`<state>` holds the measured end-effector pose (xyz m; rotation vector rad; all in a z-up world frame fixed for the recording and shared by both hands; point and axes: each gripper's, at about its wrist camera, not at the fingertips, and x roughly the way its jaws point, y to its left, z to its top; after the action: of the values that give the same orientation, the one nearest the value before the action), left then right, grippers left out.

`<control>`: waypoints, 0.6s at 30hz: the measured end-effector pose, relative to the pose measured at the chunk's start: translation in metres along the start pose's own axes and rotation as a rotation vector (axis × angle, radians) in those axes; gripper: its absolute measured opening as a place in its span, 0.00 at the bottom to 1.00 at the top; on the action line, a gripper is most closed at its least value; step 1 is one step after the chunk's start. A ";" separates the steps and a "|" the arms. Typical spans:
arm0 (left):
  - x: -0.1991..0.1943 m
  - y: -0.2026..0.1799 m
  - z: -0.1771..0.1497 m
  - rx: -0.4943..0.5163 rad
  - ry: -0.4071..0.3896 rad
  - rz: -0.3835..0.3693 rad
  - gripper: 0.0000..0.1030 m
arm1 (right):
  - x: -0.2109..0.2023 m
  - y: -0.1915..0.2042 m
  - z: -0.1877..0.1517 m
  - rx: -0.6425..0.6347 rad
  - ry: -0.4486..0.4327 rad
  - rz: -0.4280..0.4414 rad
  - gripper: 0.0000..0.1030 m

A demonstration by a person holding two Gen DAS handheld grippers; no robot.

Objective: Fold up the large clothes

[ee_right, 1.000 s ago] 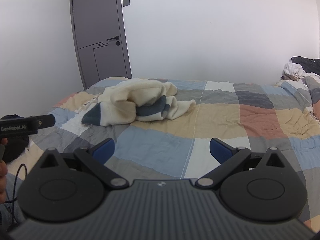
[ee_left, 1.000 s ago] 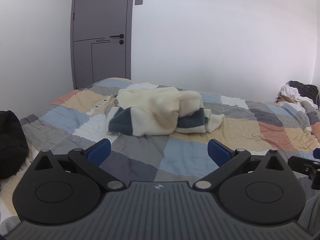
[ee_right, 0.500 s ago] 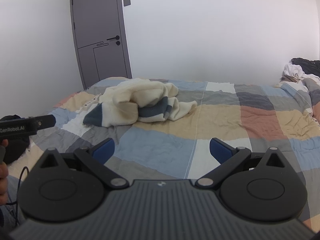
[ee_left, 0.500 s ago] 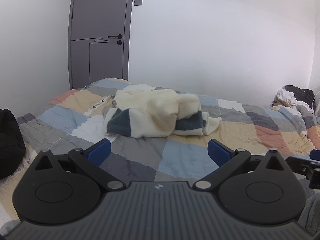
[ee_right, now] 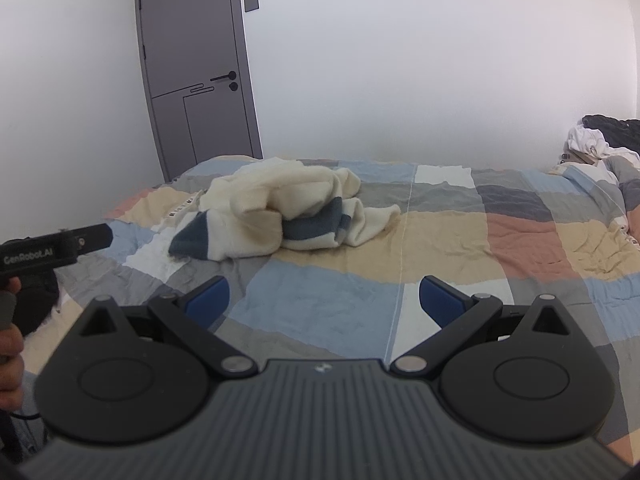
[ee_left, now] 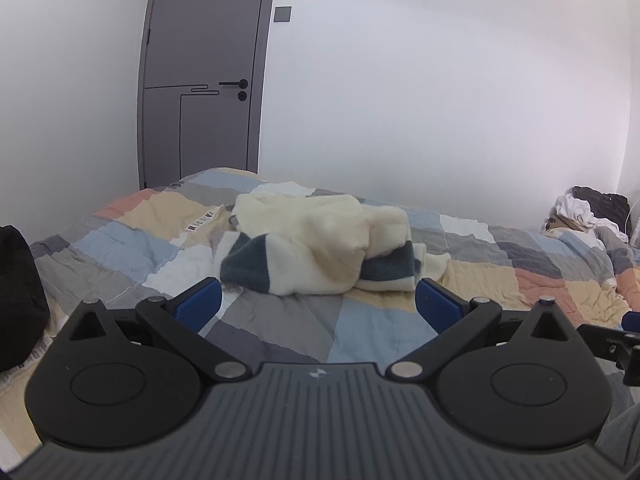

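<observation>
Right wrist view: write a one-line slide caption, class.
Open right gripper faces a crumpled cream-and-navy fleece garment on a patchwork bed.

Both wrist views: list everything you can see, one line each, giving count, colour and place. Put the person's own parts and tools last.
Garment: one, cream with dark blue bands, crumpled on the bed's left half.
Bed: one, patchwork cover in blue, grey, tan, pink and white, across the middle.
Clothes pile: one, white and black, far right end of bed.
Door: one, grey, shut, back left wall.
Wall plate: one, grey, right of door.
Black bag: one, left edge beside the bed.
Left gripper: one, black with blue pads, open, short of the garment.
Right gripper: one, black with blue pads, open, over the bed.
Hand: one, left edge of right view.
</observation>
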<state>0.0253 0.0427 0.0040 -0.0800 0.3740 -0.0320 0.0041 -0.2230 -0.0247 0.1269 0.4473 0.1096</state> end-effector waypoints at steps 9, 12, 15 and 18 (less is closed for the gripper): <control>0.036 0.010 0.013 0.024 -0.007 -0.002 1.00 | 0.030 0.000 0.013 0.057 0.014 -0.030 1.00; 0.057 0.015 0.016 0.035 0.007 0.021 1.00 | 0.046 0.000 0.019 0.074 0.018 -0.029 1.00; 0.082 0.020 0.016 0.051 0.026 0.037 1.00 | 0.066 0.003 0.027 0.071 0.018 -0.033 1.00; 0.107 0.029 0.015 0.051 0.046 0.045 1.00 | 0.088 0.006 0.034 0.065 0.019 -0.033 1.00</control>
<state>0.1313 0.0682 -0.0235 -0.0199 0.4210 0.0014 0.0973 -0.2091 -0.0310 0.1825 0.4722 0.0634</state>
